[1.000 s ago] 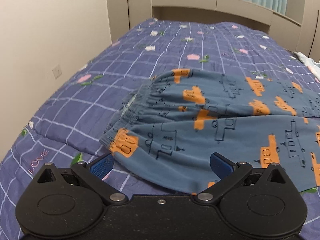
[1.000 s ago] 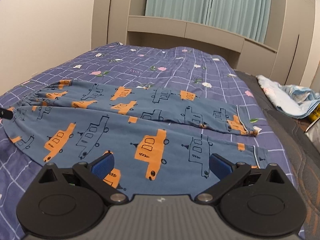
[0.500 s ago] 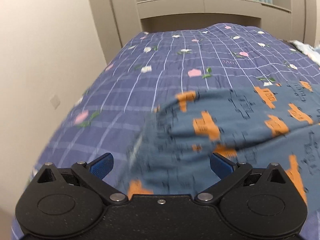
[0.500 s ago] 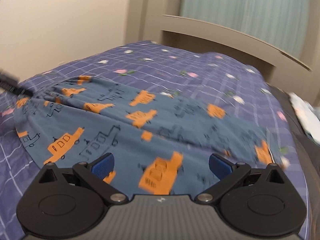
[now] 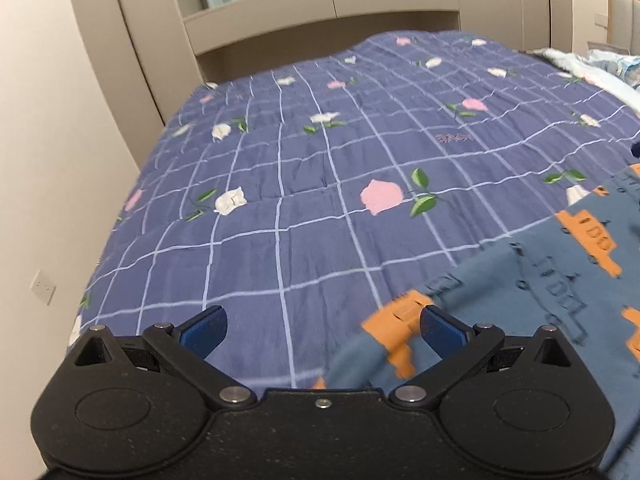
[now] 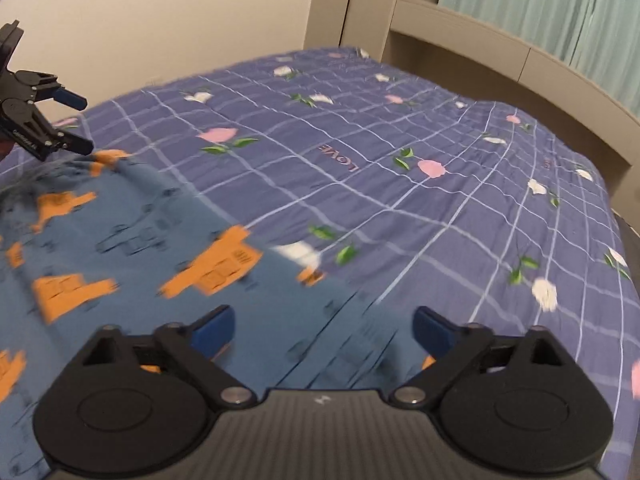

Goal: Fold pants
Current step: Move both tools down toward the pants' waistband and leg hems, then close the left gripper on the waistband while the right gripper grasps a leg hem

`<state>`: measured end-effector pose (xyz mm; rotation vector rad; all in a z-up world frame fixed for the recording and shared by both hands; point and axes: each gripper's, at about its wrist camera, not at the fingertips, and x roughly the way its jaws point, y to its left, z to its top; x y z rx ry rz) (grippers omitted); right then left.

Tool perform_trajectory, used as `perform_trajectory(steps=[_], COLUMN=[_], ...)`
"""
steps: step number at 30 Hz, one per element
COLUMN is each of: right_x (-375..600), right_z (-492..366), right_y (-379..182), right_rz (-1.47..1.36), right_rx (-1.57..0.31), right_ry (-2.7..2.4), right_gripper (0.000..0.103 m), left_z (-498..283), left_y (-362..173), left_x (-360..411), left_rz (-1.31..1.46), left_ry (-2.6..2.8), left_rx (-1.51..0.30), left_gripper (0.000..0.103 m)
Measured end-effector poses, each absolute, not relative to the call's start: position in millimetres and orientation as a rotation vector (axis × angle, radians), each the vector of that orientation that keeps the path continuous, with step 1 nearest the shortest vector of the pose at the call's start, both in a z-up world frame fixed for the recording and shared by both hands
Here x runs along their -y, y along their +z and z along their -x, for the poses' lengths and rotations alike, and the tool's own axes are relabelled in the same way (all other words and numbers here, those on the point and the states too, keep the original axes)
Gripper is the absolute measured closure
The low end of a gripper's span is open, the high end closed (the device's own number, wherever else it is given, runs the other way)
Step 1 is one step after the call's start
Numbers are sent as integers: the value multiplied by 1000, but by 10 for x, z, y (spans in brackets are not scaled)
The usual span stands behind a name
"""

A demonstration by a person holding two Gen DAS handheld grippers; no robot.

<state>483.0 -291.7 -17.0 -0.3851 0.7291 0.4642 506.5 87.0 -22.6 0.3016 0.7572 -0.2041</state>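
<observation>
Now the pants [image 6: 120, 264] lie spread on the bed [image 5: 304, 184]. Left gripper [image 5: 322, 330] has its jaws apart over the pants' edge. Right gripper [image 6: 322, 330], jaws just narrowing but apart, grips nothing.

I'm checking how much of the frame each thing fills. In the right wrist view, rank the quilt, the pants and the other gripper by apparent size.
1. quilt, largest.
2. pants, though nearness to the camera inflates them.
3. left gripper, smallest, cut off at the picture's edge.
</observation>
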Motion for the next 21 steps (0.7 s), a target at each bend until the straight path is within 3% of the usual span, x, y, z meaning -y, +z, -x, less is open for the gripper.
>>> perform_trajectory(steps=[7,9,11,13,15,19,21], right_x=[2942,2978,3012,3041,3033,3050,3047], right_z=[-5281,-5298,-5329,-5372,-5385,-5357,-5353], right_y=[-167,-153,-159,-210,-271,-283,-286], right_rz=[426,441,435,426,453,456,453], right_rx=[-813,-825,-841,-881,-906,-905,-908], right_ry=[558,582,573,557,552,580,589], right_gripper=[21,21,22,25,37,45,58], left_z=[-5347,-5391,-5450,-5476,-5480,-5531,-5522], left_y=[-286,-335,-393,-418,-417,-447,-447], left_x=[-944,-941,-933,-940,-950,-917,-876], left_rz=[-259,-258,-242,-214,-195,-208,-219], left_ry=[-377,-408,-434,-468,-499,-532,-530], left_rx=[-820,-851,-907,-948,-964,-1049,-1066], left_gripper=[9,18,41,53,56,54,65])
